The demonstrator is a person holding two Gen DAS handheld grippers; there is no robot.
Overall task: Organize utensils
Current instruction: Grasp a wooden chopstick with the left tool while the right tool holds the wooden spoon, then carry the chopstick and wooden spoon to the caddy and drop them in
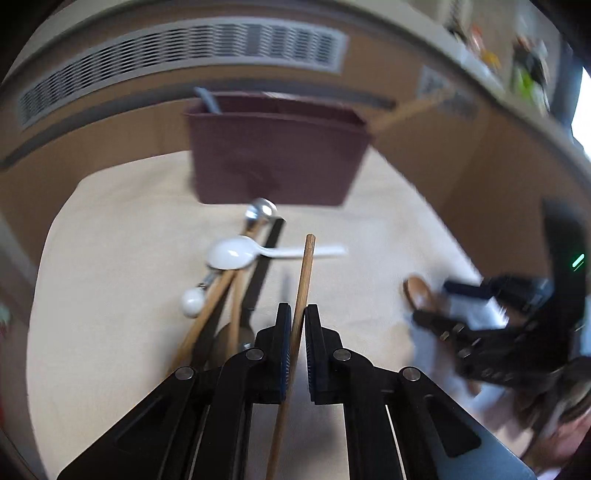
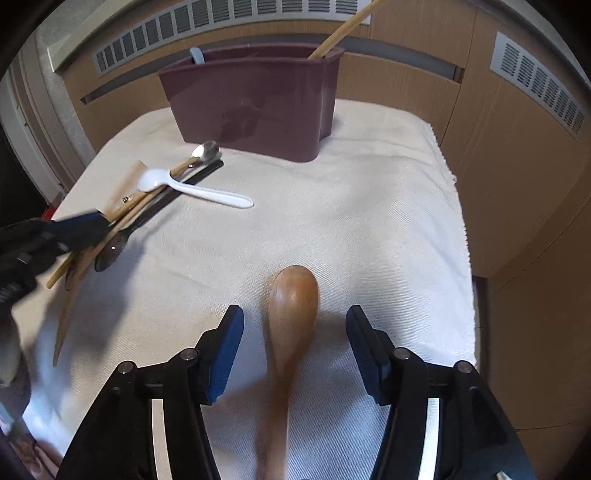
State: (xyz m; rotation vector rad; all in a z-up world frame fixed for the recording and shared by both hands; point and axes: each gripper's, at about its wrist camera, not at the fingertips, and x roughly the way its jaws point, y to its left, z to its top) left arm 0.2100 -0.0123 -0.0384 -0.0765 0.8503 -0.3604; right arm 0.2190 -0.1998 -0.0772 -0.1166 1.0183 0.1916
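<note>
Nearest the left wrist camera, the left claw (image 1: 298, 314) is pinching a round light-wood chopstick (image 1: 303, 280) between its black fingers, the stick running from near to far and tipping slightly right at its far end. Left of it on the cream cloth-covered table (image 1: 118, 221) lies a loose heap of utensils: a white plastic spoon (image 1: 236, 253) lying crosswise on top, a silver metal spoon (image 1: 260, 211) at the far end, wooden sticks and a flat black handle beneath. Beyond the heap, at the far edge of the table, stands a maroon plastic utensil holder (image 1: 277, 155) with a grey handle (image 1: 207, 100) poking from its left compartment and a wooden stick (image 2: 345, 31) leaning out of its right one. From the right wrist camera, the right claw (image 2: 295, 321) is spread wide, its blue-padded fingers on either side of a brown wooden spoon (image 2: 291, 306) that lies on the cloth, bowl pointing away, touched by neither finger. That spoon sits well to the right of the heap.
</note>
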